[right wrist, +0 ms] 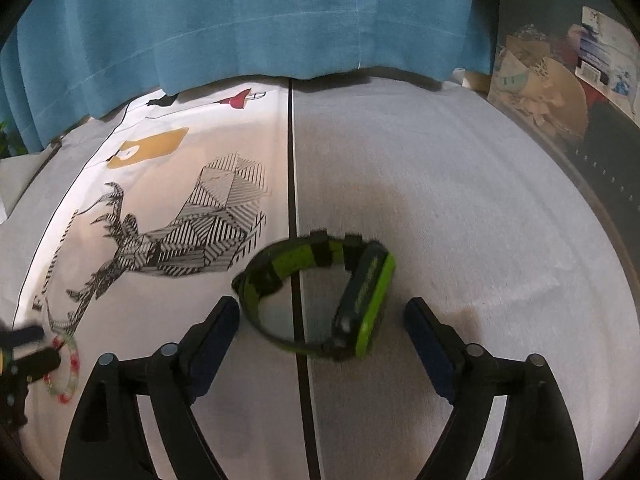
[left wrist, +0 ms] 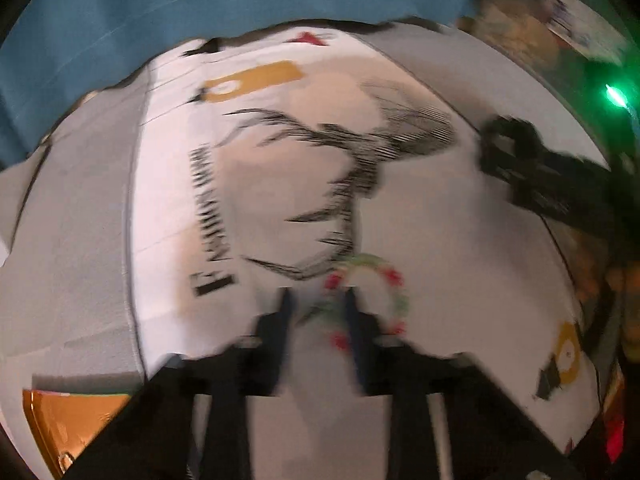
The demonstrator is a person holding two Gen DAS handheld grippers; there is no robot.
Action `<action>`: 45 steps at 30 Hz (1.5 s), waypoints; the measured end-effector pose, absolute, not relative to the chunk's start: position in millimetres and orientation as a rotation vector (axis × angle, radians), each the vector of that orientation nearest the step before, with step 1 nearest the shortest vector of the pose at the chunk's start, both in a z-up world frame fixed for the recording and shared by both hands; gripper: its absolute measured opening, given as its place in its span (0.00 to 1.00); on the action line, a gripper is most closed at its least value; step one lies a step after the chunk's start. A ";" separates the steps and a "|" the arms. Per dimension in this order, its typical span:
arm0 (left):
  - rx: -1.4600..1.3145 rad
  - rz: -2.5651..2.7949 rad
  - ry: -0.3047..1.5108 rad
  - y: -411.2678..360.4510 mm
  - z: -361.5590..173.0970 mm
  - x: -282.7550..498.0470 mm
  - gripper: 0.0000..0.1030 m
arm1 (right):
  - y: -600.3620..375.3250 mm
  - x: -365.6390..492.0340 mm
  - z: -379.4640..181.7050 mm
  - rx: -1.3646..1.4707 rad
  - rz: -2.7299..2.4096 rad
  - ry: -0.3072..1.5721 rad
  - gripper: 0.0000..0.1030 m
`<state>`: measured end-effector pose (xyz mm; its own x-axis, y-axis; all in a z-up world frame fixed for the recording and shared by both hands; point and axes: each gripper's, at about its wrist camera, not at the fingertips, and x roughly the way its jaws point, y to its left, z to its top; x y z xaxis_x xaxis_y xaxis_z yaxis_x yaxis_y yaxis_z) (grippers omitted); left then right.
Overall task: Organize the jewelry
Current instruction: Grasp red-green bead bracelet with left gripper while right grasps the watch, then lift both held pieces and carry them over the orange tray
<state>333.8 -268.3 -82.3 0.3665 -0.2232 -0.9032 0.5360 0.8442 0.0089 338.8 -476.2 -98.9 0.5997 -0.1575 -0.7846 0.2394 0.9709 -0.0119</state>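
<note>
A bracelet (left wrist: 394, 280) of red, white and green beads lies on the white deer-print cloth (left wrist: 180, 200). The left wrist view is badly blurred. In it my left gripper (left wrist: 318, 300) has its narrow-set fingers around the bracelet's left rim. The right wrist view shows the same left gripper (right wrist: 36, 346) clamped on the rim of the bracelet (right wrist: 72, 376). A green and black wristwatch (right wrist: 368, 292) lies curled on its side across the dark seam. My right gripper (right wrist: 322, 312) stands wide open just short of it, one finger on each side, not touching it.
A teal curtain (right wrist: 260, 20) hangs along the far edge. Grey cloth (right wrist: 460, 200) covers the right half of the surface. An orange box (left wrist: 60, 420) sits at the near left. Cluttered papers and packets (right wrist: 540, 80) are stacked at the back right.
</note>
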 end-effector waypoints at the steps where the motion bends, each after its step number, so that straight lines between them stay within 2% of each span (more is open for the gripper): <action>1: 0.348 -0.506 1.089 -272.2 -82.5 330.6 0.05 | -476.1 340.7 -99.1 0.097 -0.231 0.899 0.82; 2: 0.374 -0.510 1.079 -275.8 -83.1 327.9 0.04 | -475.3 341.5 -98.8 0.094 -0.232 0.898 0.80; 4: 0.406 -0.515 1.066 -279.8 -83.5 323.0 0.04 | -472.0 340.5 -96.5 0.079 -0.225 0.885 0.64; 7: 0.364 -0.547 1.097 -278.8 -80.6 319.8 0.04 | -466.5 335.7 -93.1 0.066 -0.222 0.894 0.53; 14: 0.303 -0.562 1.023 -268.8 -40.5 299.3 0.04 | -462.0 296.7 -69.1 0.080 -0.215 0.855 0.52; 18: 0.273 -0.568 0.976 -259.8 -13.9 282.4 0.04 | -459.1 277.6 -62.4 0.067 -0.212 0.859 0.44; 22: 0.248 -0.565 0.932 -245.2 10.1 265.9 0.04 | -455.6 258.1 -56.5 0.077 -0.206 0.865 0.42; 45: 0.113 -0.446 0.789 -122.5 85.8 172.4 0.04 | -372.7 125.5 7.1 0.067 -0.088 0.779 0.42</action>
